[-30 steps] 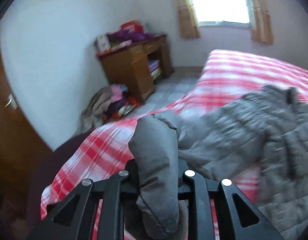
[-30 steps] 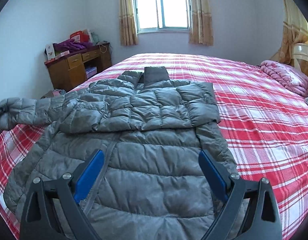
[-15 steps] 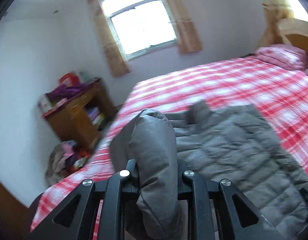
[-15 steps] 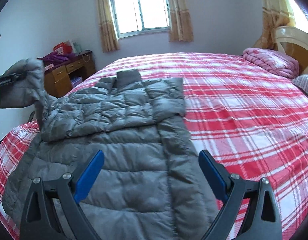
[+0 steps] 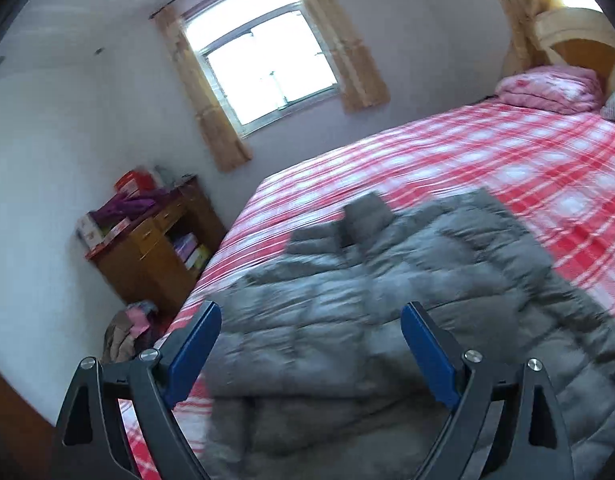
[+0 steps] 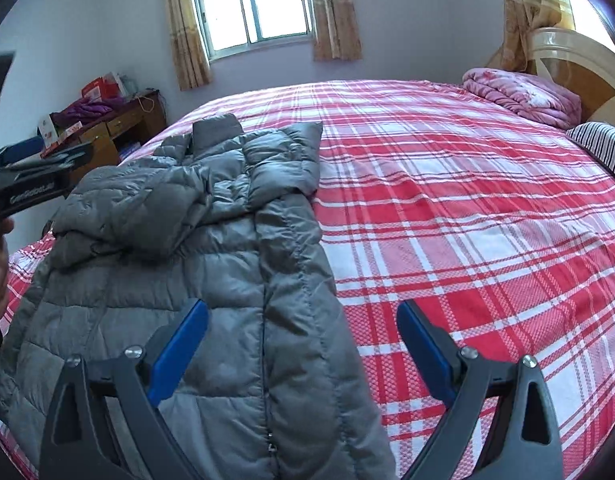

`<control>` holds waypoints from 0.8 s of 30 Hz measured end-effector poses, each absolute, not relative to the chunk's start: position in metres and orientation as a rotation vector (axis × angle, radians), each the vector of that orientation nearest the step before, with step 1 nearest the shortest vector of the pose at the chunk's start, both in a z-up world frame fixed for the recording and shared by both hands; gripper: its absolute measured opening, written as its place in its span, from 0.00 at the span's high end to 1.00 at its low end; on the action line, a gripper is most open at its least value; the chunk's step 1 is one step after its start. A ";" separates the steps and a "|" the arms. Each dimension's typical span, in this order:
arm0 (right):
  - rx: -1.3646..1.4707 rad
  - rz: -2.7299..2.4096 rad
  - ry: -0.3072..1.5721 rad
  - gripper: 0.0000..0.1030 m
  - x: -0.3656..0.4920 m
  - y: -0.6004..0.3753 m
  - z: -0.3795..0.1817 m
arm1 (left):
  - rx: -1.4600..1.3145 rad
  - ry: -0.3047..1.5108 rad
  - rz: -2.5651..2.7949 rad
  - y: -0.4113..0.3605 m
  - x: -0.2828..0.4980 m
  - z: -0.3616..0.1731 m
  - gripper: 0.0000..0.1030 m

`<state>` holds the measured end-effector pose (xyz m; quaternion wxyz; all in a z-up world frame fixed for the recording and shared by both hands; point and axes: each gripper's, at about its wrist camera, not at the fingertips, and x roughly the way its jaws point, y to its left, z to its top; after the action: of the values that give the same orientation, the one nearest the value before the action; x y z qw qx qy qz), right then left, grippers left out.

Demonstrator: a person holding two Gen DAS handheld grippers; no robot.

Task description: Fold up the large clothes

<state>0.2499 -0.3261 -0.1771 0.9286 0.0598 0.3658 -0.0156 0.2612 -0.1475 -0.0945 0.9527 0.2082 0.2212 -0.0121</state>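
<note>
A grey quilted puffer jacket (image 6: 211, 264) lies on the bed with the red and white checked sheet (image 6: 467, 208). Both sleeves are folded in over its chest. My left gripper (image 5: 311, 344) is open and empty, hovering above the jacket (image 5: 367, 312) at its left side. In the right wrist view the left gripper (image 6: 39, 176) shows at the left edge above the folded sleeve. My right gripper (image 6: 301, 344) is open and empty, above the jacket's lower right edge.
A wooden desk (image 6: 119, 128) with boxes and purple cloth stands left of the bed under the window (image 6: 255, 4). A pile of clothes (image 5: 131, 332) lies on the floor by it. A folded pink quilt (image 6: 523, 96) and a striped pillow (image 6: 603, 148) sit by the headboard.
My left gripper has swung the left sleeve over the jacket, opened and let it go. The sleeve now lies on the chest. My right gripper has drifted right.
</note>
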 end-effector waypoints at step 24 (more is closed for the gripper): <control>0.168 0.153 0.910 0.85 0.355 -0.239 -0.190 | 0.157 0.816 0.386 0.052 0.318 -0.220 0.09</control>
<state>0.3546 -0.2391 -0.1897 0.8920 0.0808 0.4386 0.0735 0.3180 0.0522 -0.2199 0.8969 0.0757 0.3939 0.1861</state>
